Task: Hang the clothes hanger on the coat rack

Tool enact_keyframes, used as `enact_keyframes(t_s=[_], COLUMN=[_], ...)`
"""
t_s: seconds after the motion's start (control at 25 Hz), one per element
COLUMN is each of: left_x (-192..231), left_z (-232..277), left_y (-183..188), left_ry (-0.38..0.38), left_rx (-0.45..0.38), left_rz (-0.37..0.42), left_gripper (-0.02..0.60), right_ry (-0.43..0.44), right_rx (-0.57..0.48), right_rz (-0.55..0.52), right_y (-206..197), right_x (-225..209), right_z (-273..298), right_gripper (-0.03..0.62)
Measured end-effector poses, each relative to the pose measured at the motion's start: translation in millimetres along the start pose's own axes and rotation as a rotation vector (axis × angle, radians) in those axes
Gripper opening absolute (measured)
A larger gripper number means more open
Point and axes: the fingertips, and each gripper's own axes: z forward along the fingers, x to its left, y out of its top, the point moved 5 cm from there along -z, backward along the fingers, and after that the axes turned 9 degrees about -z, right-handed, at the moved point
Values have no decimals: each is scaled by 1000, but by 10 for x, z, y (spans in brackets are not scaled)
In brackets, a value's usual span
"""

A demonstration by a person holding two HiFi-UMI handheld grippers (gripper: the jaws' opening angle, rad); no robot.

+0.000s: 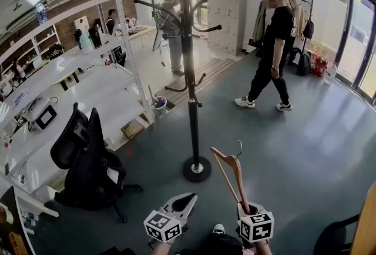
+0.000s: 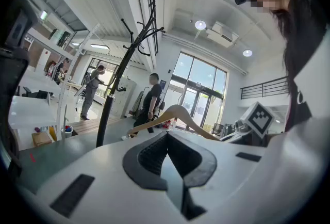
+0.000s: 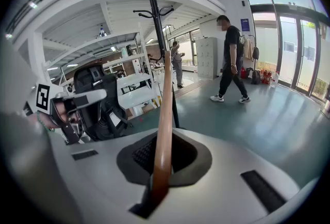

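The black coat rack [image 1: 191,83] stands on the grey floor ahead of me, its round base [image 1: 196,168] close to both grippers. A wooden clothes hanger [image 1: 232,174] with a metal hook [image 1: 239,148] points up from my right gripper [image 1: 250,210], which is shut on one of its arms. In the right gripper view the hanger [image 3: 164,114] runs up between the jaws, in front of the coat rack [image 3: 157,21]. My left gripper [image 1: 181,205] is low and left of the hanger, shut with nothing in it. The left gripper view shows the hanger [image 2: 175,113] and the coat rack [image 2: 109,109].
A black office chair [image 1: 85,160] stands left of the rack base, beside long white shelves [image 1: 70,89]. A person in black [image 1: 273,48] walks across the floor at the back right. Another person [image 1: 173,30] stands behind the rack, near grey lockers [image 1: 226,19].
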Motion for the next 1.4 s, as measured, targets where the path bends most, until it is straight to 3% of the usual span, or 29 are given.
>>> enact_keyframes(t_s=[0.32, 0.68, 0.84, 1.04, 1.4], left_x=[-7, 233, 461, 806, 1359], left_z=[995, 1415, 1613, 1909, 2202], left_y=[403, 456, 552, 869, 1384], left_ry=[15, 86, 87, 35, 3], left_rx=[-59, -25, -7, 9, -20], left_rz=[30, 6, 5, 38, 53], left_gripper=[0, 0, 0, 0, 0], right_ry=[42, 66, 65, 65, 49], right_rx=[6, 17, 18, 9, 37], right_rz=[-63, -120, -140, -176, -256], right_y=[378, 803, 1142, 1686, 2597], right_x=[-849, -1427, -1574, -1614, -1741], right_z=[389, 1077, 1463, 1916, 2799], right_gripper=[17, 17, 17, 17, 17])
